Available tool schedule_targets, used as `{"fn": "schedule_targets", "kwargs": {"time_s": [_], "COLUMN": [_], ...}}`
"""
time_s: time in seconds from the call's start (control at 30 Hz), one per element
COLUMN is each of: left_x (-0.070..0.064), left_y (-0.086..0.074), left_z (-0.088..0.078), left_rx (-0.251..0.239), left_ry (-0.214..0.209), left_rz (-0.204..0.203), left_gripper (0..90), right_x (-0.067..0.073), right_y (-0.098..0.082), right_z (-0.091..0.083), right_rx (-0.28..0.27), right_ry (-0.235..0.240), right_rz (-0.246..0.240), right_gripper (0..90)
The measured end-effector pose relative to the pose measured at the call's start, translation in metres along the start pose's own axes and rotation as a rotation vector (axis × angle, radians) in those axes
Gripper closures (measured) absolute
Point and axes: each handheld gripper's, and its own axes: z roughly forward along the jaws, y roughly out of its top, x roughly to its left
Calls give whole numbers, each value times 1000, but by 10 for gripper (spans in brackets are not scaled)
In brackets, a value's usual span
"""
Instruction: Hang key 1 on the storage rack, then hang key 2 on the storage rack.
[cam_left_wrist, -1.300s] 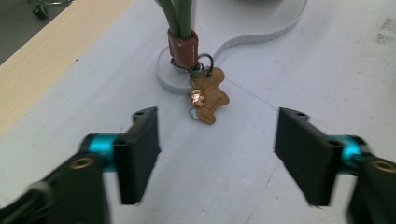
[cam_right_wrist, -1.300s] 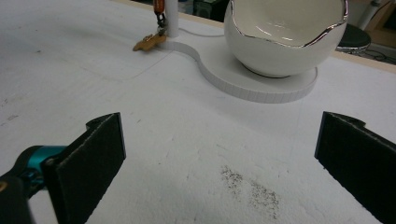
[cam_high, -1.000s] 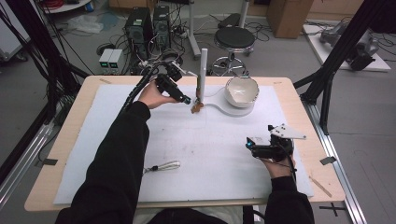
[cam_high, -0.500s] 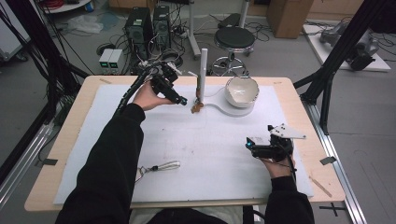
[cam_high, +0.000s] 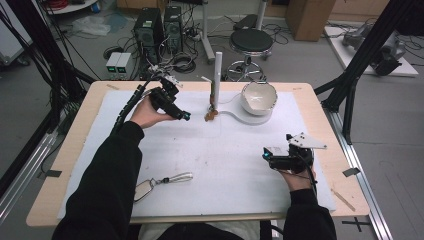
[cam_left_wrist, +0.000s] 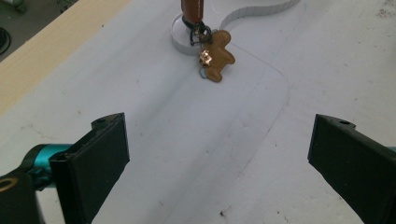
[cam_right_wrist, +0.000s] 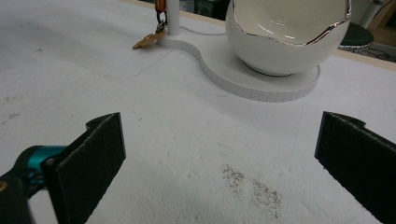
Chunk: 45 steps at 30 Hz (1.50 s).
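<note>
Gingerbread-man keychain (cam_left_wrist: 217, 56) hangs off the brown-banded post (cam_high: 216, 82) at the table's 12 o'clock, charm lying flat on the white mat (cam_high: 225, 160), touching the foot of the white stand (cam_right_wrist: 261, 79). Left gripper (cam_high: 184, 115) sits just at its 9 o'clock, held above the mat, jaws wide apart and empty, pointed at the charm. Stand's other end carries the white bowl (cam_high: 259, 96) at the charm's 3 o'clock; right gripper (cam_high: 265, 155) is well apart at 5 o'clock, jaws spread, holding nothing; a second keychain (cam_high: 161, 182) lies at 7 o'clock.
</note>
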Motion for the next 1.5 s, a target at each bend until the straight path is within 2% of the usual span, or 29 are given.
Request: {"fn": "schedule_targets", "kwargs": {"time_s": [0.3, 0.63, 0.8, 0.97, 1.2, 1.5], "left_x": [2, -8, -17, -24, -32, -40], "left_y": [-25, -38, -42, -52, -64, -77], "left_z": [-11, -24, -27, -24, -23, -29], "left_rx": [-2, -12, 11, 55, 100, 82], "left_ry": [7, 1, -11, -36, -38, -18], "left_rz": [-26, -26, -7, 9, 24, 10], "left_gripper": [57, 57, 57, 57, 57, 57], "right_x": [1, 1, 1, 2, 2, 2], "right_y": [0, 0, 0, 0, 0, 0], "right_z": [0, 0, 1, 0, 0, 0], "right_rx": [7, 6, 6, 7, 6, 7], "right_ry": [-1, 0, -3, -3, -4, -7], "right_rz": [1, 5, -5, 1, -4, -6], "right_gripper": [8, 8, 8, 8, 8, 8]}}
